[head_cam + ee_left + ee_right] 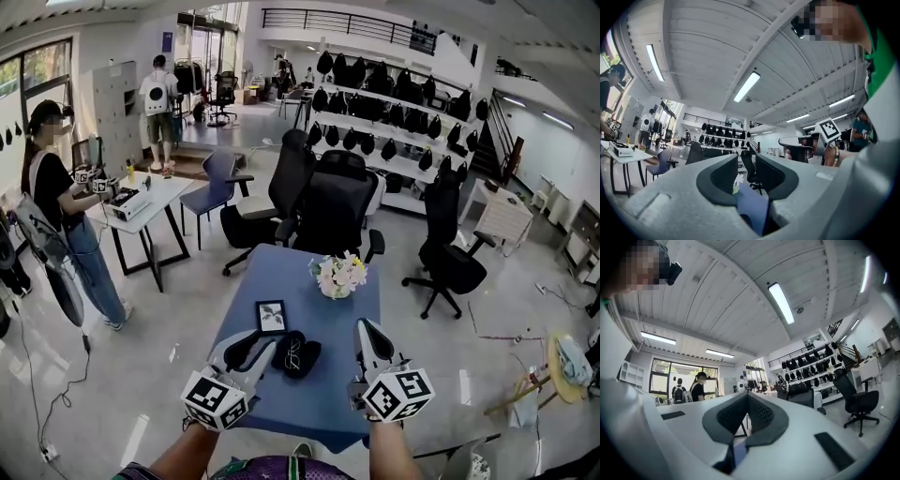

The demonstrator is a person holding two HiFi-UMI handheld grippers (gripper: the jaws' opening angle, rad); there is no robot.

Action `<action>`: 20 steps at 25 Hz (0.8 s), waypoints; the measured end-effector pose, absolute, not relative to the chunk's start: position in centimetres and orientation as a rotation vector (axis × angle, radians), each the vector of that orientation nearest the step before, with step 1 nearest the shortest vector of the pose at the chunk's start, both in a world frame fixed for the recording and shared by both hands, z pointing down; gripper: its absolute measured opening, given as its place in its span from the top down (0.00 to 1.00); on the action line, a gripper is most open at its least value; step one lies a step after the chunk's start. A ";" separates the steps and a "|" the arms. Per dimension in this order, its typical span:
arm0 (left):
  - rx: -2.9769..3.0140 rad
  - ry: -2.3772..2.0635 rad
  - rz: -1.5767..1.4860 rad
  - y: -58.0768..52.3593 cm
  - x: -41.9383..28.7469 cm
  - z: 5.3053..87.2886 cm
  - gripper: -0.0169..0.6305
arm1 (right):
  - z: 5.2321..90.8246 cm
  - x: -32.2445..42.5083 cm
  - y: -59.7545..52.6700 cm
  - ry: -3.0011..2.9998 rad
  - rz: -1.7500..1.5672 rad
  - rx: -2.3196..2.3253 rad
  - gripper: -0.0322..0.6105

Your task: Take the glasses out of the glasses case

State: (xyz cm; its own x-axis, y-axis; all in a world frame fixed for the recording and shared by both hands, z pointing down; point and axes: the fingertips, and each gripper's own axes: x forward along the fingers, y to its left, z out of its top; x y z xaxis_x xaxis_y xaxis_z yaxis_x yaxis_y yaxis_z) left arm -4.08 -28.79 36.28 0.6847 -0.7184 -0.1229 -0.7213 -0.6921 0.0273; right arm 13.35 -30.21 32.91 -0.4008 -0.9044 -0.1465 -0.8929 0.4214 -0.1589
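Note:
A black glasses case (306, 357) lies open on the blue table (281, 274), with the glasses (292, 352) resting in it. In the head view my left gripper (251, 346) is just left of the case, a little nearer to me, and my right gripper (364, 329) is to its right. Neither touches the case. In the left gripper view the left gripper (746, 162) stands open, with only table and flowers seen through the gap. In the right gripper view the pads of the right gripper (747, 397) meet at the tip with nothing between them.
A small framed picture (271, 316) lies beyond the case and a flower bouquet (338, 276) stands at the table's far right. Black office chairs (333, 211) crowd the far side. A person (66, 216) stands at a white table (155, 200) to the left.

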 end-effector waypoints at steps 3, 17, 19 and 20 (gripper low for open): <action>-2.872 1.223 0.167 -29.4 -3.3 37.0 0.80 | 33.4 13.9 -30.8 2.479 -0.065 -1.598 0.95; -2.850 1.278 -0.088 -32.5 -1.3 44.5 0.80 | 38.2 15.0 -32.7 2.554 -0.151 -1.625 0.95; -2.842 1.276 -0.144 -33.1 -0.8 45.9 0.80 | 39.2 14.8 -33.1 2.563 -0.182 -1.623 0.95; -2.842 1.275 -0.167 -33.3 -0.6 46.7 0.80 | 39.7 14.7 -33.3 2.571 -0.197 -1.620 0.95</action>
State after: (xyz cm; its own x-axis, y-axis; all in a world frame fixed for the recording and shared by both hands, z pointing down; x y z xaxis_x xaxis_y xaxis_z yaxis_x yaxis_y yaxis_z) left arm -0.58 -33.33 46.67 0.6602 -0.7459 0.0886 -0.7435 -0.6657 -0.0637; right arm 14.74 -33.30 39.73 -0.4306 -0.9024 -0.0130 -0.8900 0.4270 -0.1601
